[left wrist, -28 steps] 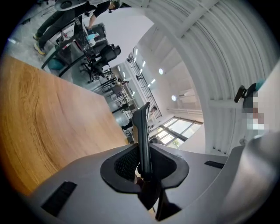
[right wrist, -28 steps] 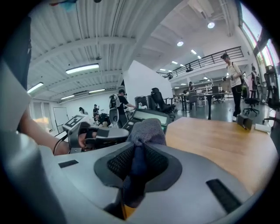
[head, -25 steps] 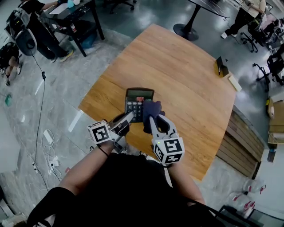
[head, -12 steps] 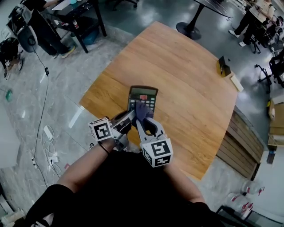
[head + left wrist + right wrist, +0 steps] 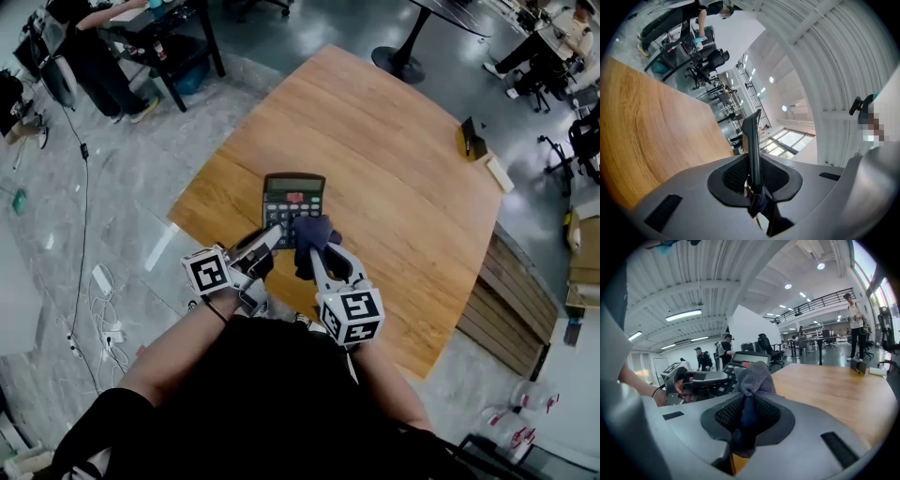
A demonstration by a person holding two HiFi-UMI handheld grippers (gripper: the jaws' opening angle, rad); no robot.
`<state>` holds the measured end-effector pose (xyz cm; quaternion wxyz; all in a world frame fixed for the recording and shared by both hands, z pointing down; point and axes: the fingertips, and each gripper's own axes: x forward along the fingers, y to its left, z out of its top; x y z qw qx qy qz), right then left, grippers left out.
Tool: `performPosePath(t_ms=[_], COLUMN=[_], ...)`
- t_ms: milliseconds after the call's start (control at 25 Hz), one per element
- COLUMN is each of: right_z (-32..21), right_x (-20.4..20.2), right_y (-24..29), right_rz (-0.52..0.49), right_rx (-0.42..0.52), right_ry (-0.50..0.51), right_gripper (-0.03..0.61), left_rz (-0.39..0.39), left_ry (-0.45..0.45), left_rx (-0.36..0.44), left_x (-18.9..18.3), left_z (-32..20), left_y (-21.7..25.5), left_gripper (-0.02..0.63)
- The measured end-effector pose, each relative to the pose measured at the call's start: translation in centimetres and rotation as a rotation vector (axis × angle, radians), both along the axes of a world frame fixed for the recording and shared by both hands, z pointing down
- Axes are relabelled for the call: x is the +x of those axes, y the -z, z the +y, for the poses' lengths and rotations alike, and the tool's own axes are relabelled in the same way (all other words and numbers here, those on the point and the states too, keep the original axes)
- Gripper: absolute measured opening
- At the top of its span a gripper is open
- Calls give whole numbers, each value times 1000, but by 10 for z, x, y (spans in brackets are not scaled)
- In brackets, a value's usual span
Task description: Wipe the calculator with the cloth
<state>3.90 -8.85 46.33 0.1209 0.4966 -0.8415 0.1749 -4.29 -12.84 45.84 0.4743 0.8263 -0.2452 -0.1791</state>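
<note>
Your right gripper (image 5: 319, 255) is clamped on the bunched cloth (image 5: 313, 232), which sits over the lower right keys of the calculator (image 5: 292, 199). Your left gripper (image 5: 270, 244) pinches the calculator's near left edge, steadying it on the table (image 5: 403, 150). You look mid-wipe. Next, I'd judge, drag the cloth across the keys toward the display, with the left hold firm.
</note>
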Motion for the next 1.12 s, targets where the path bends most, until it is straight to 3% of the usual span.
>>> performPosePath(t_ms=[160, 320, 560, 760, 960, 1120], right_z=[-15, -21, -13, 16, 40, 38], right_x=[49, 49, 1, -41, -82, -82], right_y=[2, 14, 24, 26, 13, 12], right_rz=[-5, -2, -21, -47, -36, -33], right_rx=[-3, 31, 54, 74, 65, 99], right_ry=[-119, -121, -13, 150, 298, 302], right_gripper=[58, 58, 58, 58, 58, 58], left_rz=[9, -1, -24, -20, 56, 100], left_ry=[-2, -14, -10, 26, 50, 41], left_rx=[-3, -2, -3, -5, -4, 2], left_x=[1, 3, 3, -3, -11, -9], left_z=[2, 4, 3, 2, -12, -11], left_y=[7, 9, 9, 11, 32, 49], left_gripper=[71, 71, 71, 71, 71, 71])
